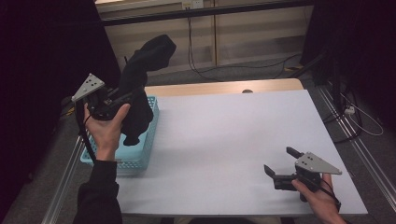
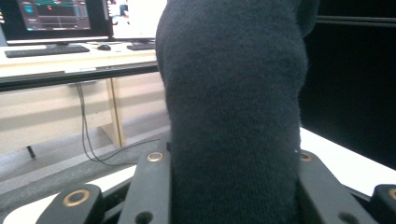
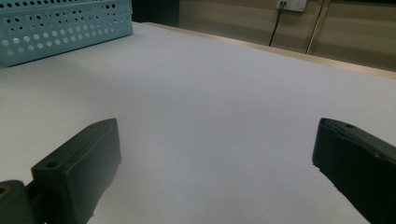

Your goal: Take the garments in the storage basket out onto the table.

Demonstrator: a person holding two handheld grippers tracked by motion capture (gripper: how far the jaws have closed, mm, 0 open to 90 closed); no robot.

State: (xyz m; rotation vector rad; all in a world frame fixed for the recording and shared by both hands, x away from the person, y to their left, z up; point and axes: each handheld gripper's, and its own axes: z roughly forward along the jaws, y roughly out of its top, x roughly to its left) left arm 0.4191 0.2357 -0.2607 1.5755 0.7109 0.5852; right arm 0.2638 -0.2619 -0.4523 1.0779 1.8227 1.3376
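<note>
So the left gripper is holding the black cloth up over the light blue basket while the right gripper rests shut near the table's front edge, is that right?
Not quite: the right gripper is open, its jaws standing wide apart with nothing between them, as the right gripper view shows. The left gripper does hold the black cloth over the light blue basket.

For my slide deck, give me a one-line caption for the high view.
Left gripper lifts a black cloth above the blue basket; right gripper waits open over the white table.
</note>
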